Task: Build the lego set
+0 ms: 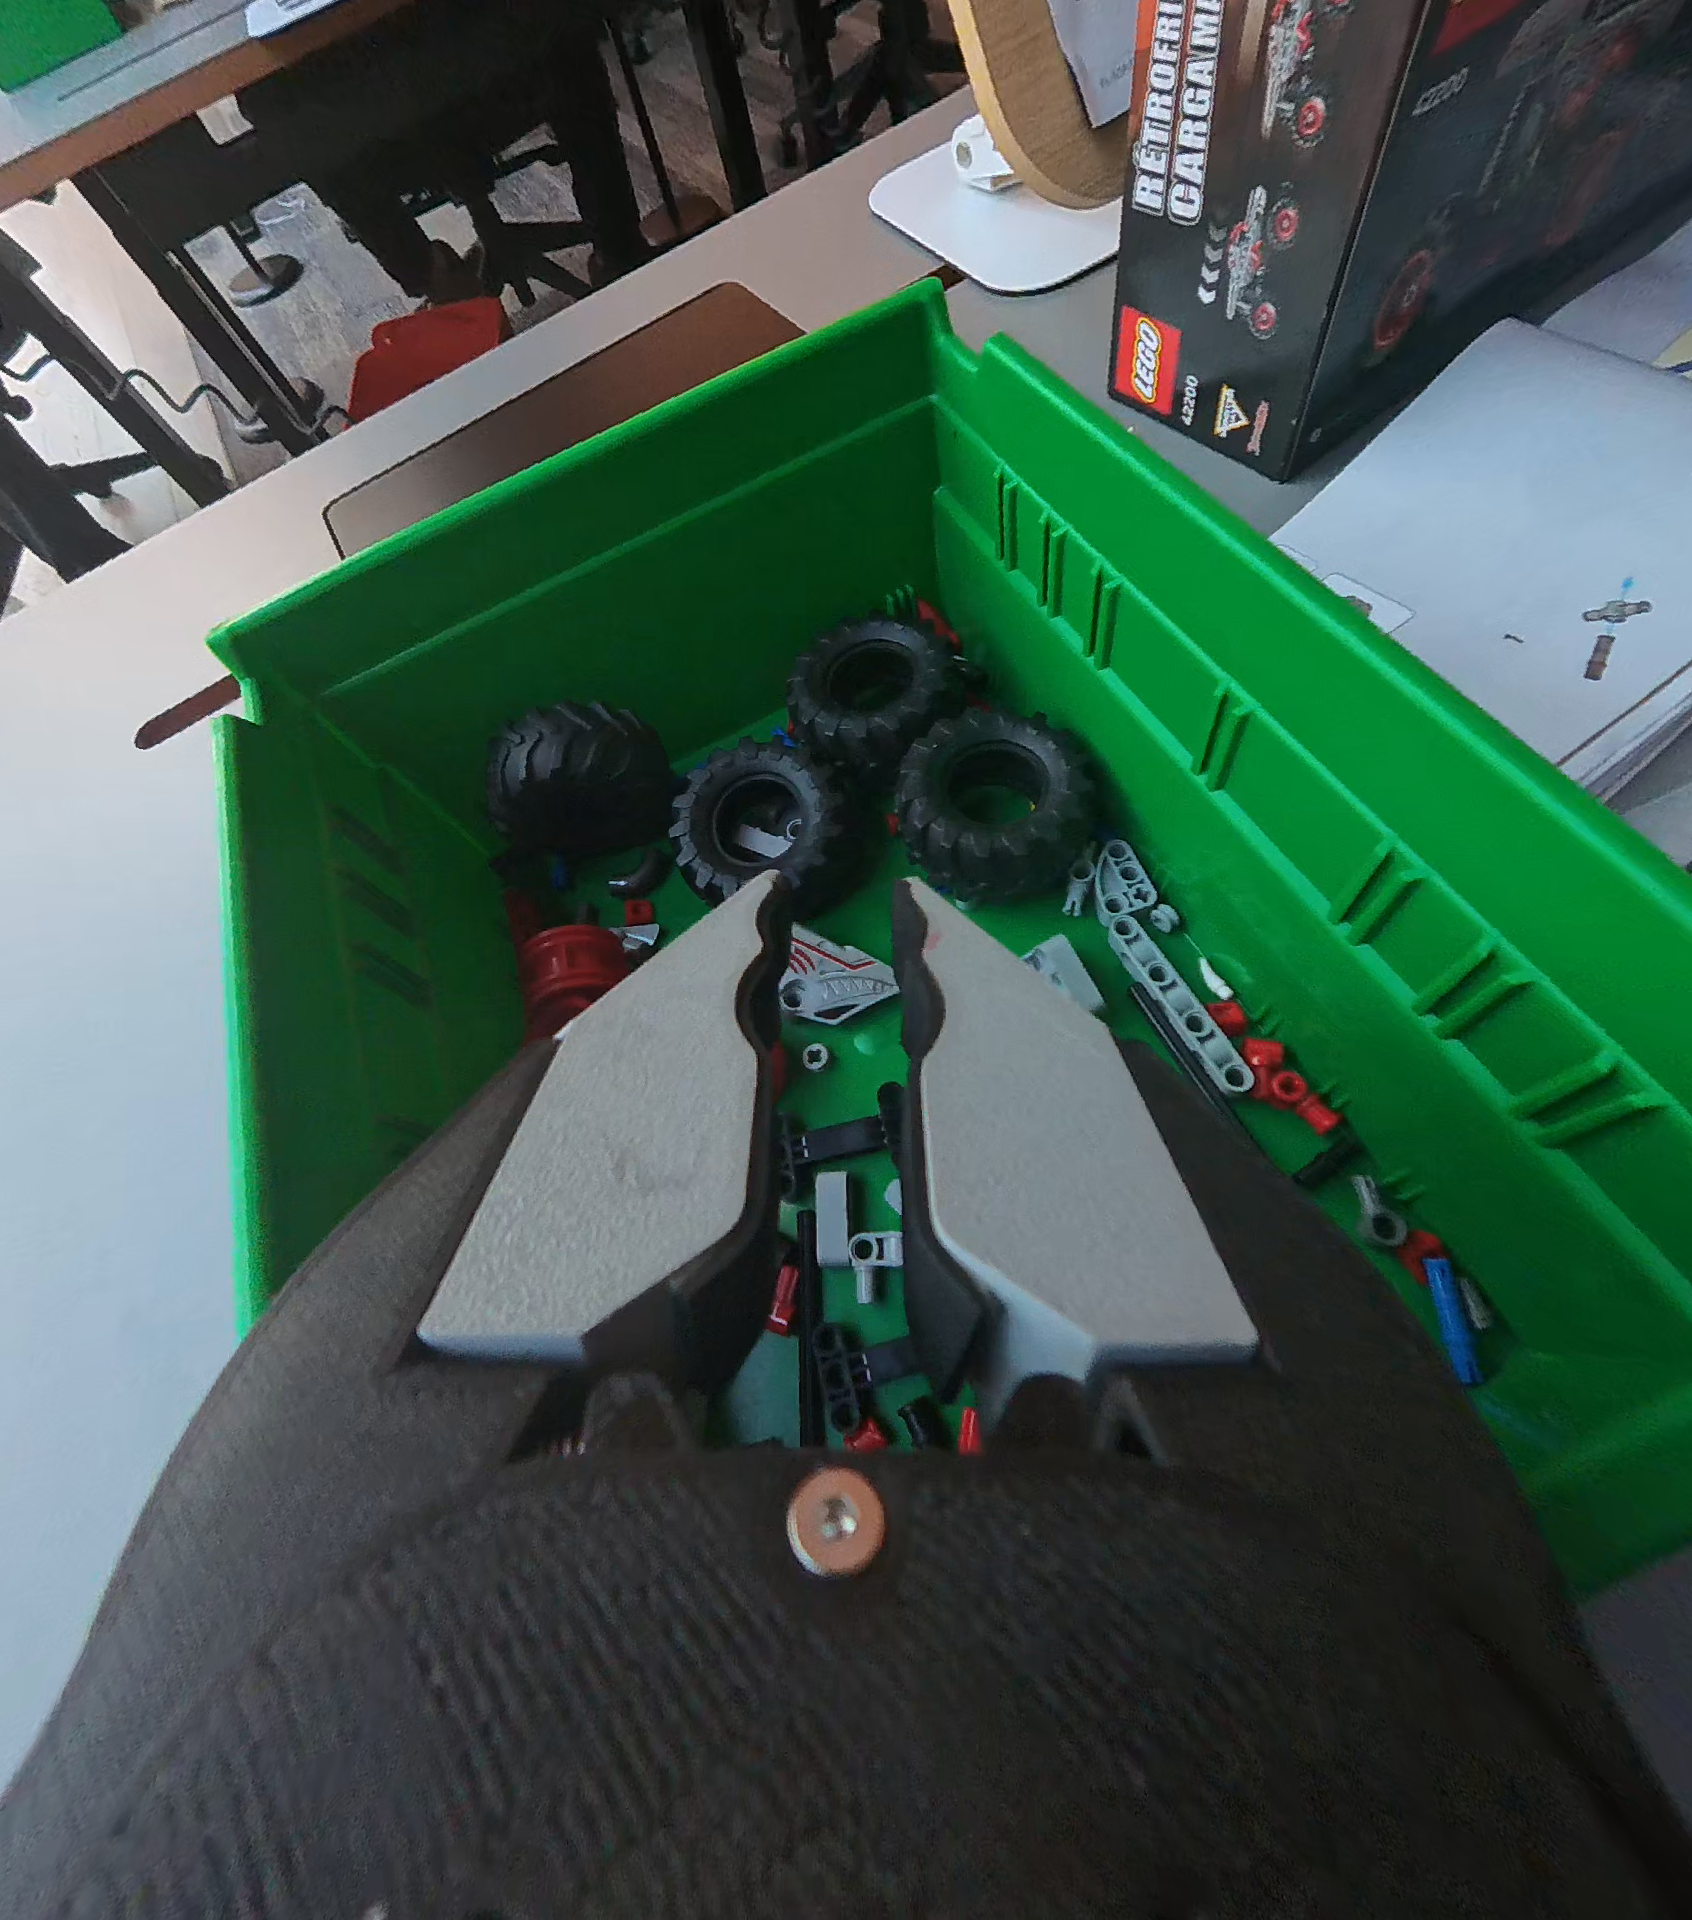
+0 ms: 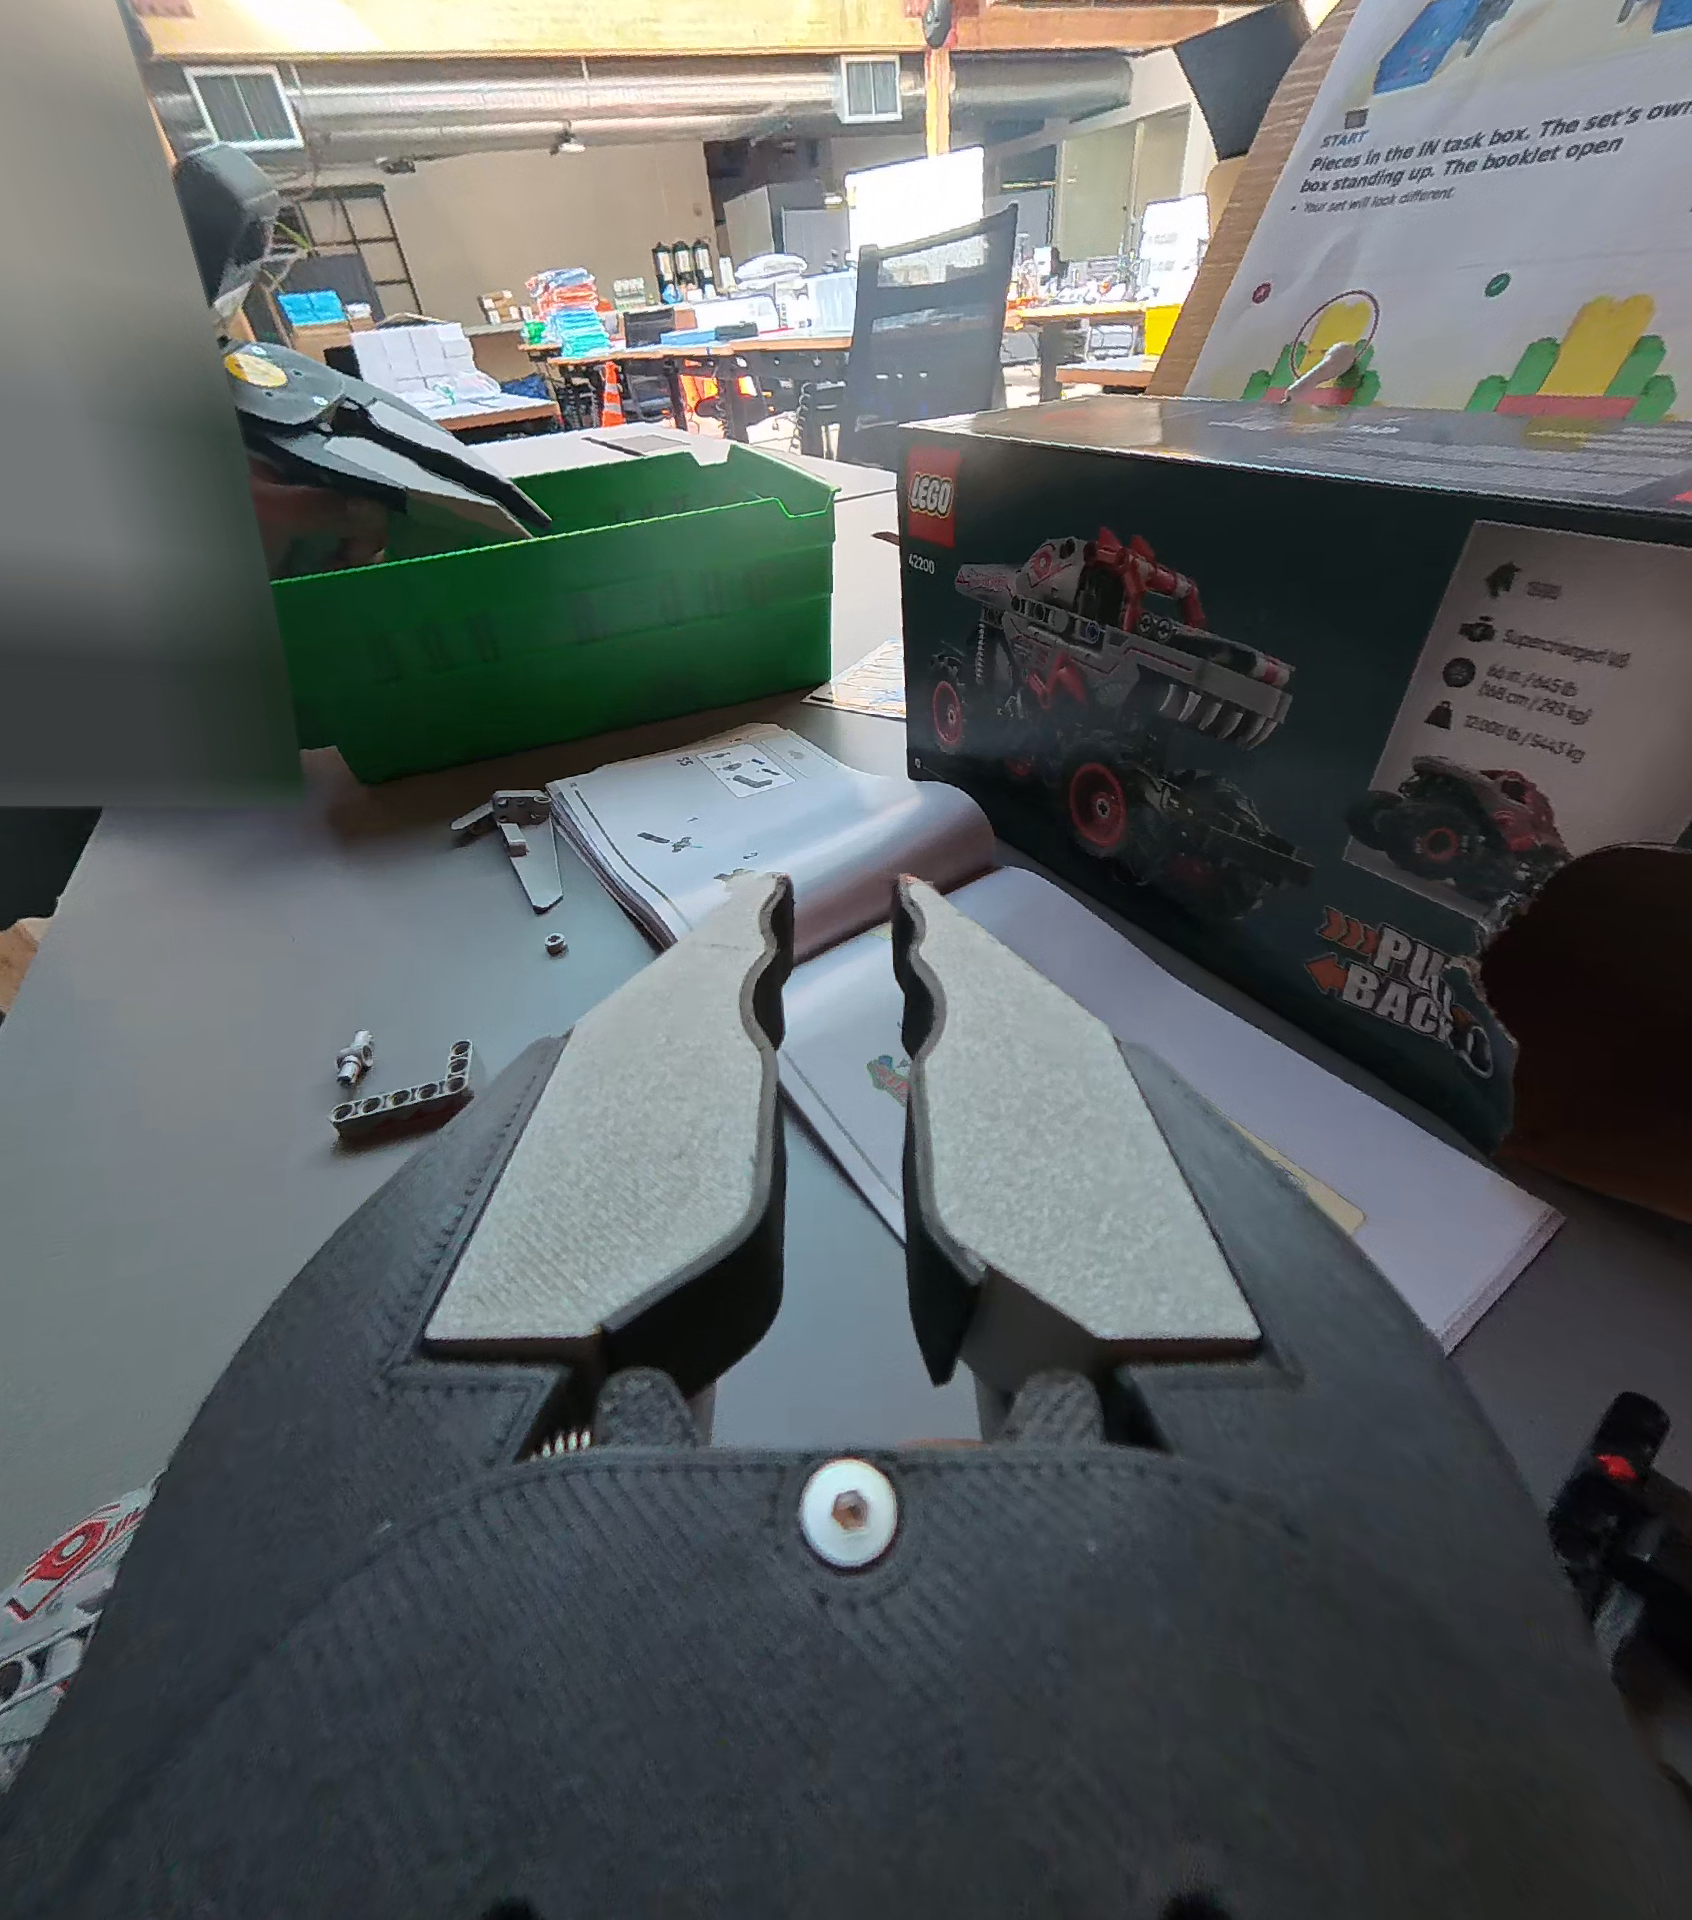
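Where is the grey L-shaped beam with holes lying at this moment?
In the right wrist view, the grey L-shaped beam lies on the dark table, left of the right gripper, beside a small grey connector.

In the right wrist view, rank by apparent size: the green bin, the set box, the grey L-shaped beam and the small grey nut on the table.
1. Set box, though it is nearer the camera than the bin.
2. Green bin.
3. L-shaped beam.
4. Nut, the smallest.
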`<state>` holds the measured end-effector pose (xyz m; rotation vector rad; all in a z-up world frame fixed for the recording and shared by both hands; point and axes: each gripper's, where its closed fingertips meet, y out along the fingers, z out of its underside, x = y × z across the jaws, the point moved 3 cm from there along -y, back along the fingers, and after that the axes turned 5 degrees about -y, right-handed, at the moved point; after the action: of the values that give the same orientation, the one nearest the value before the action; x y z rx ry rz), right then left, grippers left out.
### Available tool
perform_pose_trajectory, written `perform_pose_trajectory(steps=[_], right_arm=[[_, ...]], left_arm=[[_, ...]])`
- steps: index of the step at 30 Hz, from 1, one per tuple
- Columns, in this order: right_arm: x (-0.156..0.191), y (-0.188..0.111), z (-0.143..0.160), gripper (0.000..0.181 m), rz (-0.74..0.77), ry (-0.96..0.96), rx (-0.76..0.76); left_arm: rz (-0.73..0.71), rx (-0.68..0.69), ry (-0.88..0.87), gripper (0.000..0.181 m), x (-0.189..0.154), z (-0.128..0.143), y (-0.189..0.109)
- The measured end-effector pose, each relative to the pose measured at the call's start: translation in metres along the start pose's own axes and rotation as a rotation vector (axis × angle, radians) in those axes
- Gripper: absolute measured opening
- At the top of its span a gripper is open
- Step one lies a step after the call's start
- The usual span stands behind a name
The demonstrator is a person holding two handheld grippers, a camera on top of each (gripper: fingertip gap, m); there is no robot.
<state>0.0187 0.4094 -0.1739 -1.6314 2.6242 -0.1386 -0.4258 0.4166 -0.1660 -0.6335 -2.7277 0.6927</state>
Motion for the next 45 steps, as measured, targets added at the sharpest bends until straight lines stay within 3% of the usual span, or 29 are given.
perform_pose_trajectory(steps=[8,11,14,20,25,30,38,45], right_arm=[[-0.004,-0.001,0.000,0.015,0.017,0.016,-0.004],[-0.004,-0.002,-0.001,0.015,0.014,0.023,-0.017],[-0.001,-0.002,-0.002,0.015,-0.005,0.038,-0.031],[0.005,-0.003,-0.002,0.016,-0.016,0.034,-0.035],[0.008,-0.007,-0.003,0.017,-0.020,0.045,-0.047],[0.016,-0.008,-0.008,0.016,-0.041,0.024,-0.056],[0.029,-0.004,-0.011,0.016,-0.099,-0.007,-0.051],[0.027,-0.008,-0.018,0.016,-0.096,0.000,-0.086]], left_arm=[[0.091,0.002,-0.001,0.017,-0.010,0.001,-0.002],[0.190,0.092,0.039,0.017,-0.018,0.004,-0.011],[0.131,0.157,0.132,0.017,-0.004,0.000,-0.024],[0.355,0.505,0.150,0.013,-0.016,0.030,-0.036],[0.391,0.837,0.204,0.013,-0.025,0.076,-0.044],[0.357,0.934,0.182,0.013,-0.030,0.093,-0.039],[0.367,0.913,0.072,0.004,-0.032,0.091,-0.033],[0.255,1.001,0.230,0.000,-0.032,0.094,-0.035]])
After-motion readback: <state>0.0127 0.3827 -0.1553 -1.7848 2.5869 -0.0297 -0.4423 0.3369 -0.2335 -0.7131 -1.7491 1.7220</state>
